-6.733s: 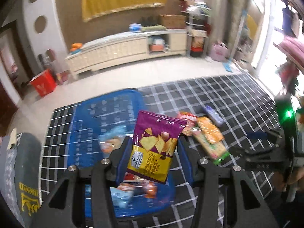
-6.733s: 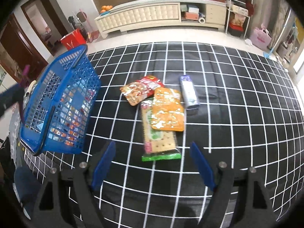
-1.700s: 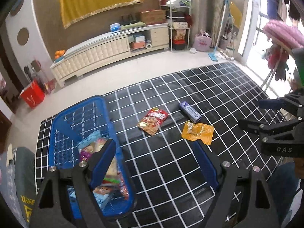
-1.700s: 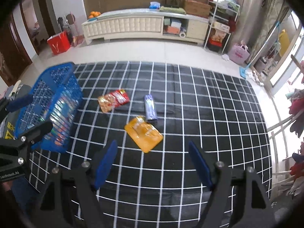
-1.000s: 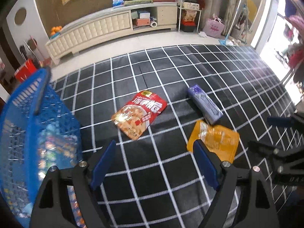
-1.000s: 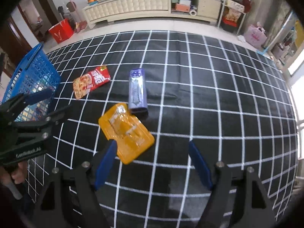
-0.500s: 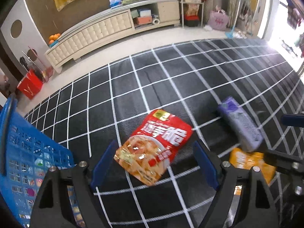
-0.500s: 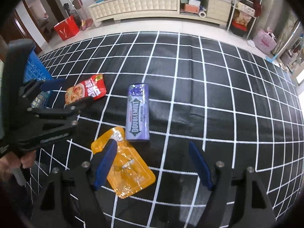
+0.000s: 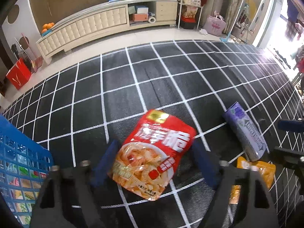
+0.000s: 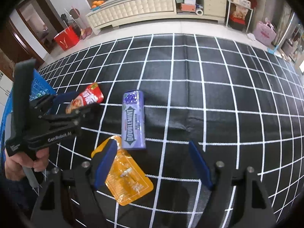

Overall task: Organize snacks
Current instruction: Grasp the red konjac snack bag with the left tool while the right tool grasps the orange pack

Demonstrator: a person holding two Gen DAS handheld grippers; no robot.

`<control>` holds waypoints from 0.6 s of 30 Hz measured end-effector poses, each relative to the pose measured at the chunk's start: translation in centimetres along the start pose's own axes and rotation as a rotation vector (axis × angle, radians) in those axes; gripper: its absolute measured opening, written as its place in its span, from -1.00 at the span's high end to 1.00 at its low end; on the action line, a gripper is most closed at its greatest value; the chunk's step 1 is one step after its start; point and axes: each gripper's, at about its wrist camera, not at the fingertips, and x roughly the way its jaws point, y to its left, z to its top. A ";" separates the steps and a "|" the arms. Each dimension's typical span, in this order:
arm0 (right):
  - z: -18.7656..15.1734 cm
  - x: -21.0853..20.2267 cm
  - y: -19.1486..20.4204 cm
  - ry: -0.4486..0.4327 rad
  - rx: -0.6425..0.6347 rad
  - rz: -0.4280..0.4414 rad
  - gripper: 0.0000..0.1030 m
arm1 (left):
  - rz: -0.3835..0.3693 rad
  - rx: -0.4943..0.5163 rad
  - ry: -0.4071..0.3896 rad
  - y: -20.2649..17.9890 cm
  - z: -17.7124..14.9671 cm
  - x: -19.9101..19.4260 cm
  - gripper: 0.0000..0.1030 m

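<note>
A red snack bag [image 9: 153, 152] lies on the black grid mat, between the open blue fingers of my left gripper [image 9: 154, 160]; it also shows in the right wrist view [image 10: 86, 99]. A purple Doublemint pack [image 10: 133, 119] lies in the middle of the mat, also in the left wrist view [image 9: 245, 133]. An orange packet [image 10: 125, 172] lies just in front of it, also in the left wrist view [image 9: 252, 172]. My right gripper [image 10: 152, 166] is open and empty above the mat, its left finger over the orange packet.
A blue basket [image 9: 17, 148] with several snacks stands at the mat's left edge, also in the right wrist view [image 10: 39, 90]. A long white cabinet [image 9: 91, 24] and a red bag [image 9: 18, 74] stand on the floor beyond the mat.
My left gripper has moved down and forward so its open fingers now flank the red snack bag. My right gripper has come closer to the purple pack and orange packet.
</note>
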 end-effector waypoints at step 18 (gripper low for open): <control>-2.0 0.9 0.7 0.062 -0.109 0.045 -0.57 | 0.015 -0.079 -0.008 -1.3 -3.0 -2.4 0.31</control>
